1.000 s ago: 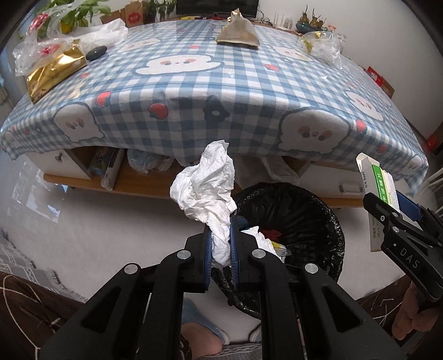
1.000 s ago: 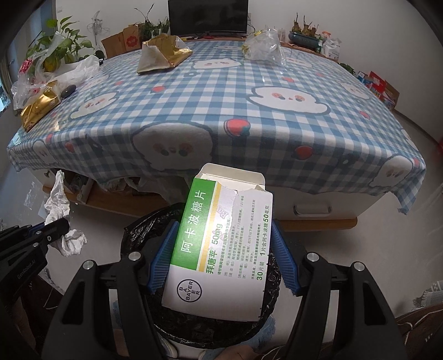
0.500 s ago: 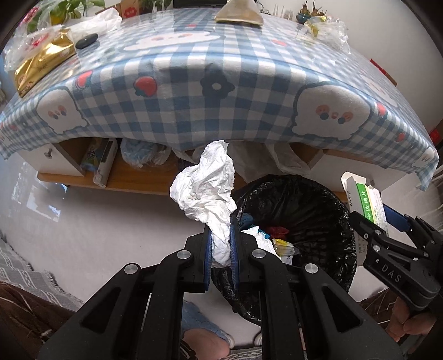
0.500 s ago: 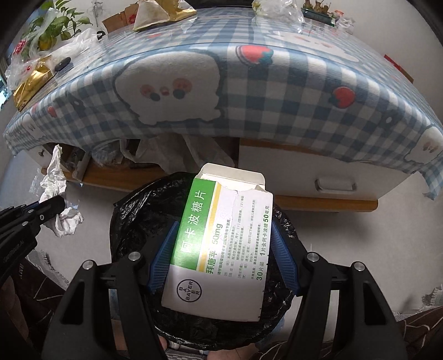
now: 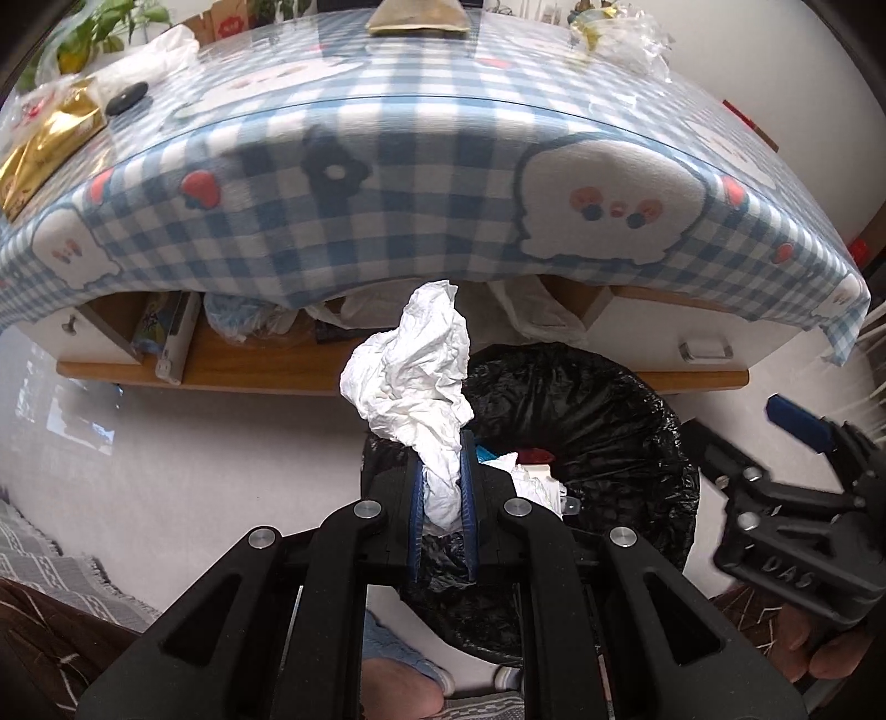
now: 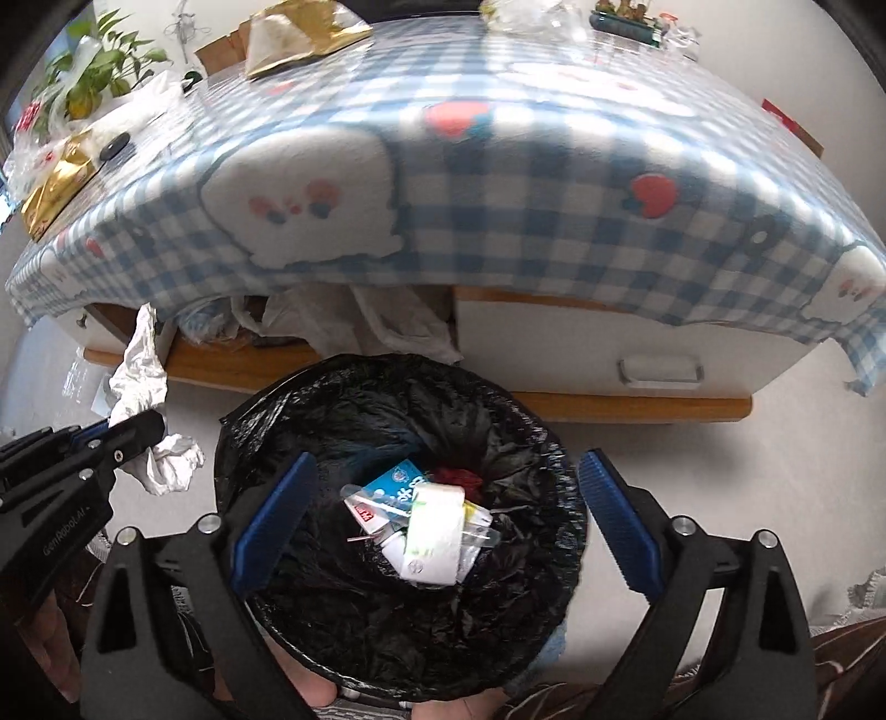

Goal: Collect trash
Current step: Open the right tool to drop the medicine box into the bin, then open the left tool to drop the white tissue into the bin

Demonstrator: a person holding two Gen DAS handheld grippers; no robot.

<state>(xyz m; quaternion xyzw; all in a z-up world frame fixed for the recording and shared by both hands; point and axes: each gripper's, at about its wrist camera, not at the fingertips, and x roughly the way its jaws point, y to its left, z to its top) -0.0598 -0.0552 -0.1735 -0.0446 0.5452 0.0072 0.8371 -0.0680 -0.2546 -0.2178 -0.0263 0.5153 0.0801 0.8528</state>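
Note:
My left gripper is shut on a crumpled white tissue, held just left of the bin's rim. The same tissue hangs at the left of the right wrist view, beside the left gripper. The bin, lined with a black bag, stands on the floor before the table. My right gripper hovers over the bin's mouth, its jaws opening wide with nothing between them. The white and green medicine box lies inside the bin on other rubbish. In the left wrist view the right gripper is at the right edge.
A table with a blue checked cloth rises behind the bin, bearing gold foil bags, a tan bag and clear plastic wrap. A wooden shelf under it holds bags. A person's foot shows below.
The right jaws have spread and the medicine box has dropped from them into the bin. Both grippers have sunk toward the bin; the left one still holds the tissue.

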